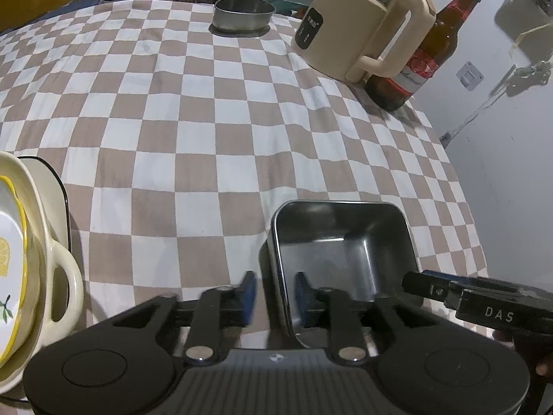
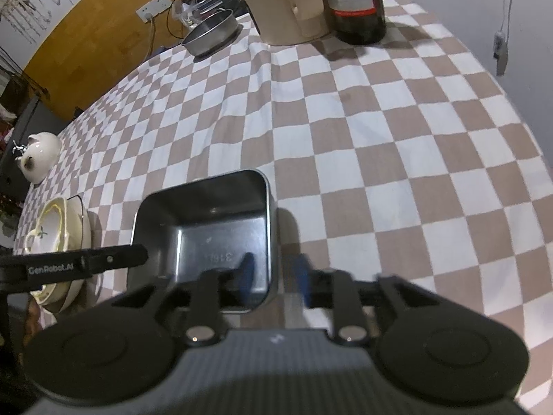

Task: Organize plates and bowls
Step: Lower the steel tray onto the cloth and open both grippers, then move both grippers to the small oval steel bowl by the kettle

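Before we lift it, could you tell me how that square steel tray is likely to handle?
The square steel tray looks rigid, so it should not flex. Its thin walls suggest it is light for its size. The polished rim looks slippery, so with the left gripper and right gripper straddling opposite walls, it may slide or tilt unless lifted evenly.

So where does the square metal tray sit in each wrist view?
Left wrist: the square metal tray is at lower centre-right, its left wall between the left tool's fingers.
Right wrist: the tray is at lower centre-left, its right wall between the right tool's fingers.
Shared landmark: the brown beer bottle beside the cream kettle.
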`<act>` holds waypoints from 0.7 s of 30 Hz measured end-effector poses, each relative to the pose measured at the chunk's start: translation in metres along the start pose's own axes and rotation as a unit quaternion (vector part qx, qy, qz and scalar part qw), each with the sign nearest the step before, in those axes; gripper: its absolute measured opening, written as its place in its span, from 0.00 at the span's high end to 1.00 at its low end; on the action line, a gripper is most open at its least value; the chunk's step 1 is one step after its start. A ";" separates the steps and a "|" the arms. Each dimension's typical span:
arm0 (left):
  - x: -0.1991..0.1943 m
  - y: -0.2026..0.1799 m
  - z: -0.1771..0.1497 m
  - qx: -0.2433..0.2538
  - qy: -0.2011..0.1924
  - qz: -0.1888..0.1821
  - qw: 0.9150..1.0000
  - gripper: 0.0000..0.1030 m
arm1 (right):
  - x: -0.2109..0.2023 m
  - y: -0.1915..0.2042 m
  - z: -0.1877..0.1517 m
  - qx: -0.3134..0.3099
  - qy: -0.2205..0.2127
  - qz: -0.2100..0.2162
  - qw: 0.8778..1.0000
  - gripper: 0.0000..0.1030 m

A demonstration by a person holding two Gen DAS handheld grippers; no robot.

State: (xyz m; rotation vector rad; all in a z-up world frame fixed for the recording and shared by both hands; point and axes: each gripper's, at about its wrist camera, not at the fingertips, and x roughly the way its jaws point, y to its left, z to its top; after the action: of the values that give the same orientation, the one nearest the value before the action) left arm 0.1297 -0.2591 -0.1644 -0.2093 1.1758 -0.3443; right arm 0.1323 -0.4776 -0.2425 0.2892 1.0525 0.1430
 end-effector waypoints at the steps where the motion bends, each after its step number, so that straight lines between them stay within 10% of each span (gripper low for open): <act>1: -0.001 0.001 0.000 0.000 0.000 -0.002 1.000 0.56 | -0.001 0.001 0.000 -0.005 -0.002 -0.003 1.000 0.55; 11: -0.019 0.008 -0.001 -0.004 -0.024 0.003 1.000 0.05 | -0.013 0.005 -0.004 -0.013 -0.028 -0.015 0.999 0.11; 21: -0.047 0.015 0.006 0.019 -0.062 0.026 0.998 0.00 | -0.035 0.008 0.001 -0.006 -0.058 -0.054 0.997 0.01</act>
State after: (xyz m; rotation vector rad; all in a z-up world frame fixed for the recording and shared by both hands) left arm 0.1216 -0.2277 -0.1266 -0.1636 1.0496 -0.3036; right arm 0.1159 -0.4789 -0.2103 0.2263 0.9498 0.0347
